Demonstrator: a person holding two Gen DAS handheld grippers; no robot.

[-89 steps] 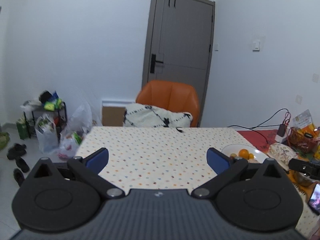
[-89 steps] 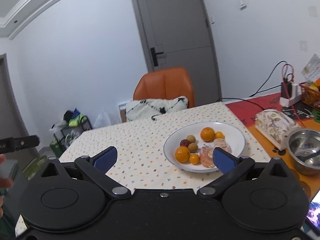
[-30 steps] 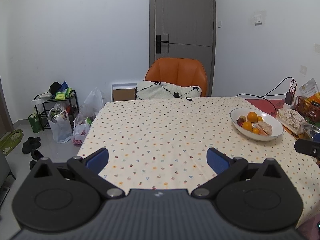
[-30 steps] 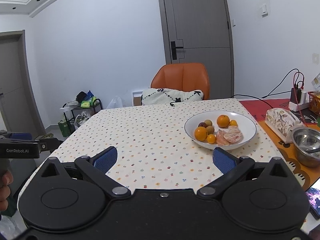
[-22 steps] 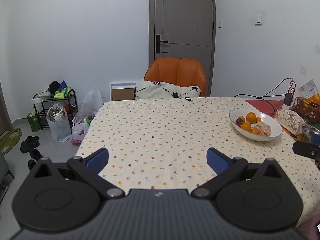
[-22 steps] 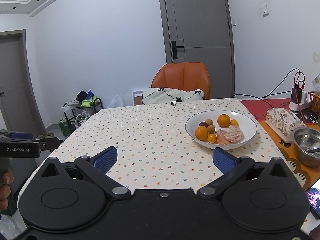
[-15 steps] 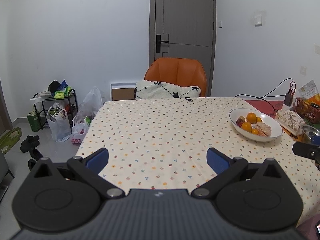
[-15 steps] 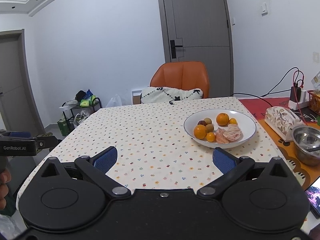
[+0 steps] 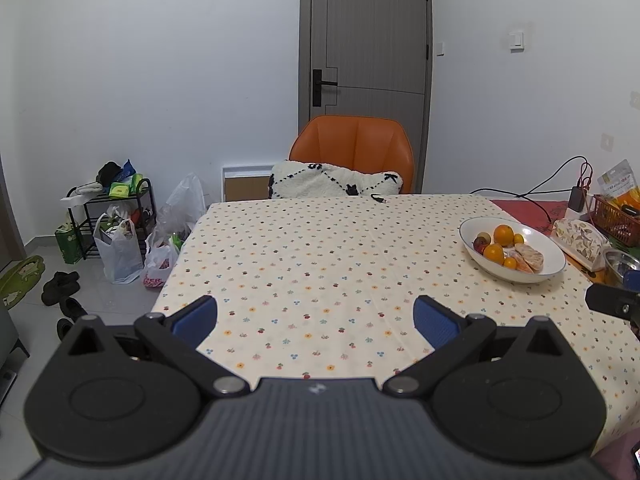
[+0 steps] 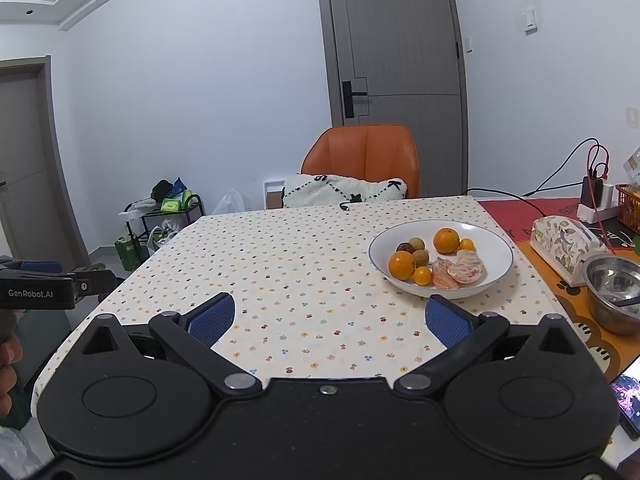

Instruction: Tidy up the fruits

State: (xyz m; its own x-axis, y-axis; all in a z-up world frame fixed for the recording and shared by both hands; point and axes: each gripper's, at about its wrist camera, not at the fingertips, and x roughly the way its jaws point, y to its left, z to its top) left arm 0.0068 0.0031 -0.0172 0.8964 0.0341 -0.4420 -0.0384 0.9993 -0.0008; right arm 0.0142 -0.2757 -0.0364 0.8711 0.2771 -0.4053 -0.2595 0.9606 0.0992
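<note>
While both grippers hang over the near edge of the table (image 10: 304,280), holds nothing in either: left gripper (image 9: 316,318) spread wide with blue ribbed pads apart, right gripper (image 10: 330,318) likewise spread and empty.

Shows the fruits gathered in a white bowl (image 10: 500,248), shallow, glossy, thin dark rim, sitting right of centre in the right wrist view and at far right in the left wrist view (image 9: 554,256). Lies ahead and to the right of both sets of fingers, plainly nearer the right gripper.

Holds two round oranges (image 10: 446,240), smooth and bright; two small orange fruits; a few little brownish and dark red ones at upper left of the bowl; and peeled citrus pieces (image 10: 466,267), pale, pithy, lumpy, long axis running left to right.

Fits either fruit already tidied into the bowl or a bowl awaiting sorting.

Covers the table with a cream cloth, matte, dotted with tiny flowers.
</note>
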